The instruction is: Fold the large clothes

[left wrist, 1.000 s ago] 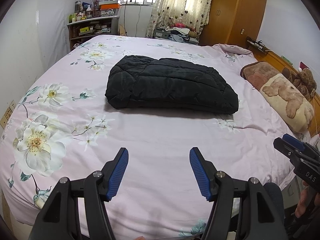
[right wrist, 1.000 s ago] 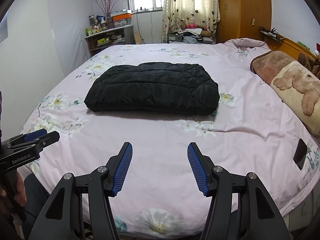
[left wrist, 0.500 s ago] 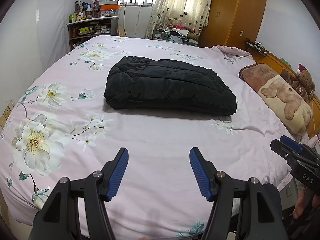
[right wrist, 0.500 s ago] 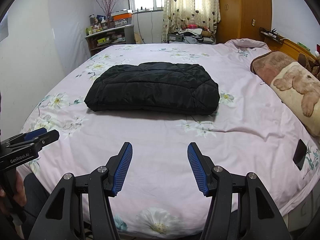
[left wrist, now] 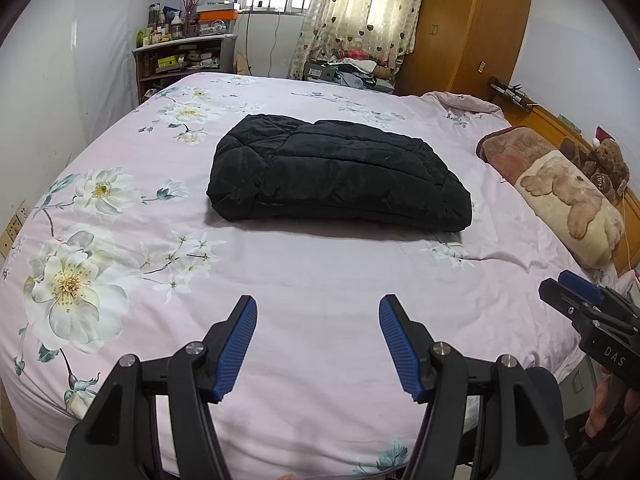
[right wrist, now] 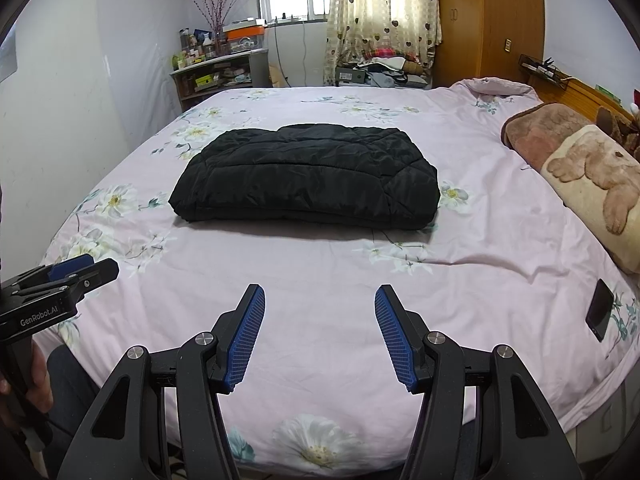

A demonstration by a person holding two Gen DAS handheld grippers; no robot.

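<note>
A black quilted jacket lies folded into a thick rectangle in the middle of the bed; it also shows in the right wrist view. My left gripper is open and empty, held over the near part of the bed, well short of the jacket. My right gripper is open and empty, also near the front edge, apart from the jacket. Each gripper shows at the edge of the other's view: the right gripper and the left gripper.
The bed has a pink floral sheet. A bear-print pillow and a teddy bear lie at the right. A dark phone lies on the sheet at the right. Shelves and a wardrobe stand behind the bed.
Both grippers stay open and nearly still. The left wrist view has shifted slightly, with the jacket a little lower left in frame. The jacket has not moved.
</note>
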